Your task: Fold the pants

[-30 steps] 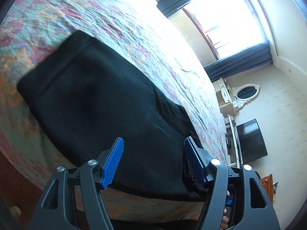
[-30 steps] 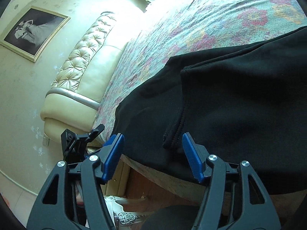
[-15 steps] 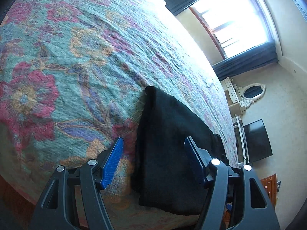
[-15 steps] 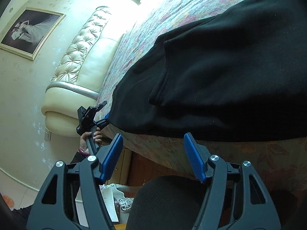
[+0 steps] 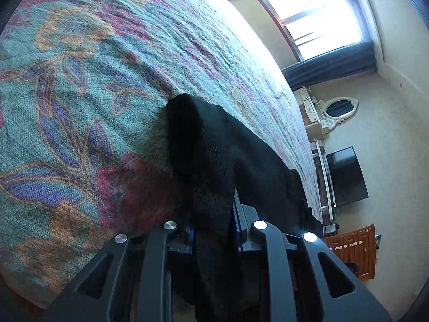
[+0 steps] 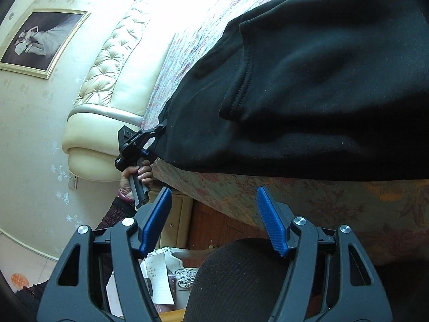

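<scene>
My left gripper [image 5: 213,237] sits low at the bed [image 5: 107,80] edge, jaws clamped on the black pants [image 5: 214,147]; fabric hides its pads. My right gripper [image 6: 214,220] hovers off the bed, jaws apart, empty.

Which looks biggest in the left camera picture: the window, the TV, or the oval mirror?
1. Window, clearly the largest.
2. TV.
3. Oval mirror, the smallest.
This is apparent size only; the fisheye lens and differing distances hide true sizes.
</scene>
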`<control>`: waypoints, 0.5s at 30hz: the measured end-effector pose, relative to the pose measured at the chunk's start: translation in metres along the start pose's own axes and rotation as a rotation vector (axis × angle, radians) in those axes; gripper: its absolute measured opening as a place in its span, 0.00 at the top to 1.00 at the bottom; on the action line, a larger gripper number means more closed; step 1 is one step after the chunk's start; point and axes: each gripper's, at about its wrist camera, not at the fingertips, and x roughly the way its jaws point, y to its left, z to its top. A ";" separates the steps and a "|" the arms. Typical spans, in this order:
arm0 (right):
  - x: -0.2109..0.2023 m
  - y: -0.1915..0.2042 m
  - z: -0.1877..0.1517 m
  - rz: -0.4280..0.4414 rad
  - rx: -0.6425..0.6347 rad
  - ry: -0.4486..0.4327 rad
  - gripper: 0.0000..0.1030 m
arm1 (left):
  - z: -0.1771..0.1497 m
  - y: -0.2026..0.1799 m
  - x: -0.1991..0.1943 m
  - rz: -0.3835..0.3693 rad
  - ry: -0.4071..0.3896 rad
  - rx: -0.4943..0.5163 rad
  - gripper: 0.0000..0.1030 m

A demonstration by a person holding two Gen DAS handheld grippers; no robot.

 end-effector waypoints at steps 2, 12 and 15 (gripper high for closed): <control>-0.001 0.001 0.001 -0.001 0.007 -0.001 0.36 | -0.001 0.001 -0.002 -0.012 -0.016 -0.031 0.86; -0.024 -0.008 0.000 0.012 0.026 -0.062 0.36 | 0.009 -0.083 -0.028 -0.152 -0.074 0.000 0.87; -0.034 -0.009 -0.005 0.021 0.021 -0.074 0.36 | 0.007 -0.132 -0.028 -0.158 -0.073 0.062 0.87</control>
